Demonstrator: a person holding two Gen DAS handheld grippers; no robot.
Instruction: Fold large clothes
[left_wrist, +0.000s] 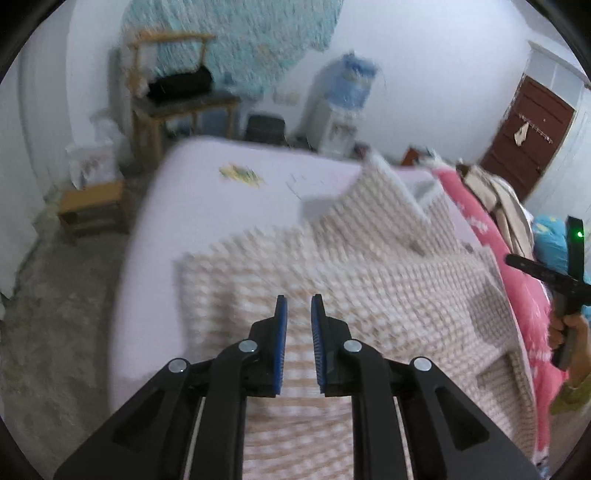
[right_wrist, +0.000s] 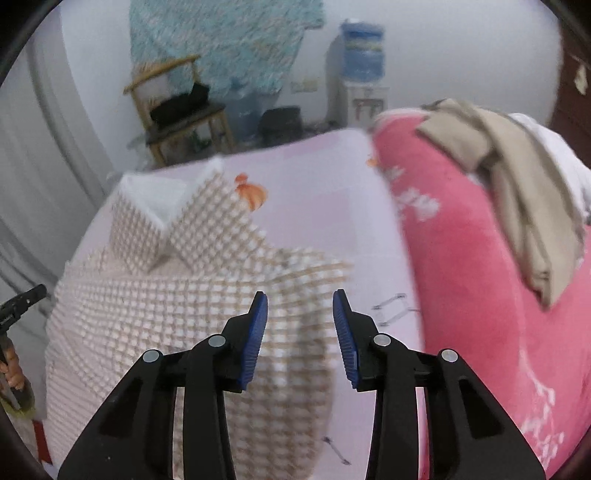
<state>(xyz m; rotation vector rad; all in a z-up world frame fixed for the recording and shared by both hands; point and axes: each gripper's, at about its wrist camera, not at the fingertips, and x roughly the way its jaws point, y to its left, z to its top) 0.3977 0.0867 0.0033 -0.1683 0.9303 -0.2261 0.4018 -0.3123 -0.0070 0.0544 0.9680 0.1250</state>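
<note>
A beige and white checked shirt lies spread on the pale lilac bed sheet, its collar at the far end. My left gripper hovers over the shirt's near part. Its blue pads stand almost together with only a narrow slit and no cloth seen between them. My right gripper is open above the shirt's right edge, nothing between its pads. A hand holding the right gripper shows at the right edge of the left wrist view.
A pink blanket is heaped along the bed's right side with a beige garment on it. Beyond the bed stand a water dispenser and a wooden chair. A low stool stands left, a brown door right.
</note>
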